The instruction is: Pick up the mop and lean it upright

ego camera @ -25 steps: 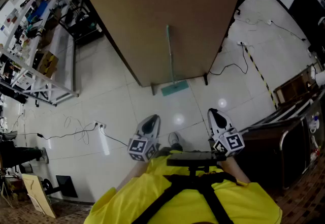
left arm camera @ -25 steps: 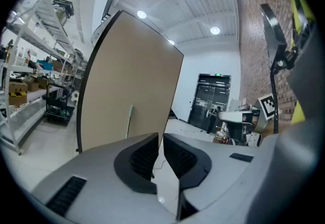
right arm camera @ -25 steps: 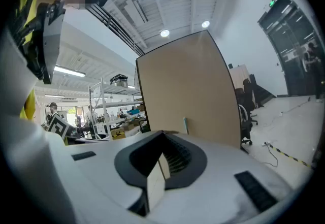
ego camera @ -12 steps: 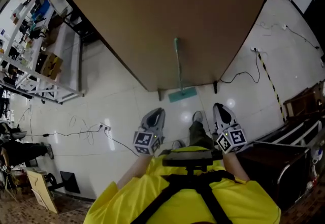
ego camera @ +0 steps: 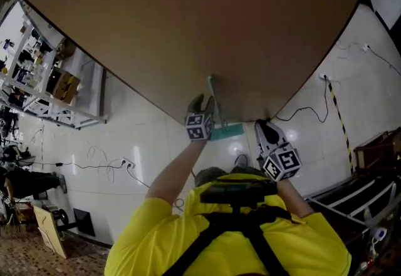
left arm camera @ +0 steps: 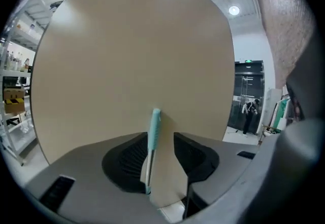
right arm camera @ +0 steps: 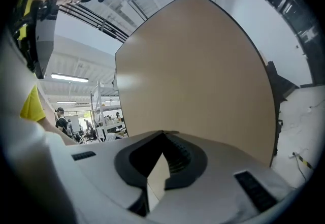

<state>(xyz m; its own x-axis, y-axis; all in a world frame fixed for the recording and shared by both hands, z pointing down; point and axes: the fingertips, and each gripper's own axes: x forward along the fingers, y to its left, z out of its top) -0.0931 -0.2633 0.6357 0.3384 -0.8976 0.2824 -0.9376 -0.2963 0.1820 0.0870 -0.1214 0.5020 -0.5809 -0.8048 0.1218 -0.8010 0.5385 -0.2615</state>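
As the left hand-held gripper (ego camera: 200, 101), jaws just opened wide, straddles the mop (left arm camera: 151, 152) leaning upright on the brown board (ego camera: 188, 18) at twelve o'clock, closing off-centre could topple it sideways; the right hand-held gripper (ego camera: 263, 127) idles, jaws together.

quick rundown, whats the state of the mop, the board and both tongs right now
mop: upright, leaning on the board, head on the floor
board: standing upright
left tongs: open, jaws have just been opening, mop between them but not clamped
right tongs: shut, nothing between the jaws
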